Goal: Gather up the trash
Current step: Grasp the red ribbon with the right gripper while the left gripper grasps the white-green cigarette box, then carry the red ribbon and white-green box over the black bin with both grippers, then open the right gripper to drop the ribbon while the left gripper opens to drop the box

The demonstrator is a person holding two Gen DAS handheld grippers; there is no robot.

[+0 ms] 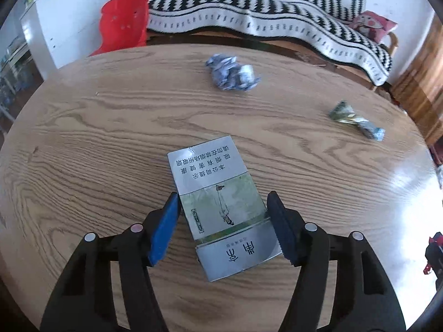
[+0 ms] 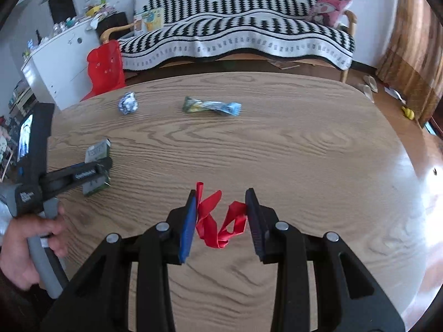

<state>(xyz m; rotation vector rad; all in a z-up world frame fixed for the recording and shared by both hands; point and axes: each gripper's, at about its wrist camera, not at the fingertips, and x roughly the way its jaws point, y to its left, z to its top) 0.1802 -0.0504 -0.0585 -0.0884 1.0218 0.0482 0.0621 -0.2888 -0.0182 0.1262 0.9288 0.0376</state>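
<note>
1. Your left tongs (image 1: 223, 215) straddle the cigarette pack (image 1: 218, 207) on the counter (image 1: 97, 127), pads at its long sides, grip uncertain.
2. Pack's long axis runs away from you, along the fingers.
3. Your right tongs (image 2: 221, 218), part-closed, hold crumpled red plastic (image 2: 218, 224); foil ball (image 2: 128, 103) and twisted wrapper (image 2: 211, 106) lie beyond.

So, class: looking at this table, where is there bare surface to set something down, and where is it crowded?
The table is bare on its right half, from the twisted wrapper to the right edge. The crumpled paper ball, the wrapper and the cigarette box between the left gripper fingers crowd the left; the right gripper has a red ribbon.
</note>
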